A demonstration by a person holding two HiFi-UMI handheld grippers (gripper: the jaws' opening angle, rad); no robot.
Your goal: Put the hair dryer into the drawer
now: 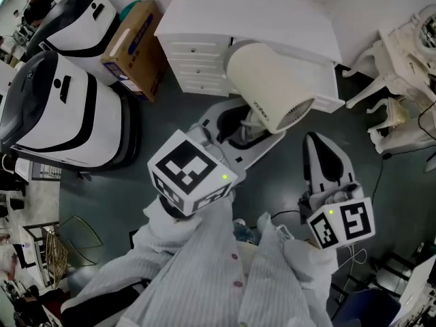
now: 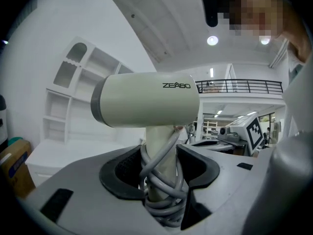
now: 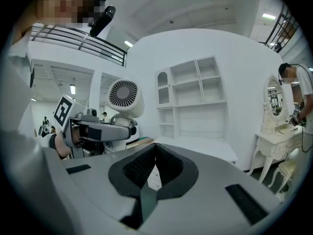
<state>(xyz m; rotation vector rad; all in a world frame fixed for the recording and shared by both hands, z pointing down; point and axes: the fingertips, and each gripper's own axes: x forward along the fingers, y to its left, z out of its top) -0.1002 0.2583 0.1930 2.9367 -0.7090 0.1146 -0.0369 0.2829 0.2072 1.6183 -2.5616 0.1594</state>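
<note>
Dark floor (image 1: 102,196) — a white drawer cabinet (image 1: 204,53) and cardboard box (image 1: 136,46) stand on it.

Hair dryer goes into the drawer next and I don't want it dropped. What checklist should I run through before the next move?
1. Grip: ok. The left gripper is shut on the handle of the hair dryer.
2. Cord: ok. The cord is wound round the handle, with nothing dangling in view.
3. Drawer open: not ok. The drawer fronts on the white dresser all look shut.
4. Right gripper free: ok. Jaws together, nothing between them.
5. Target drawer: cannot tell which is meant.
</note>
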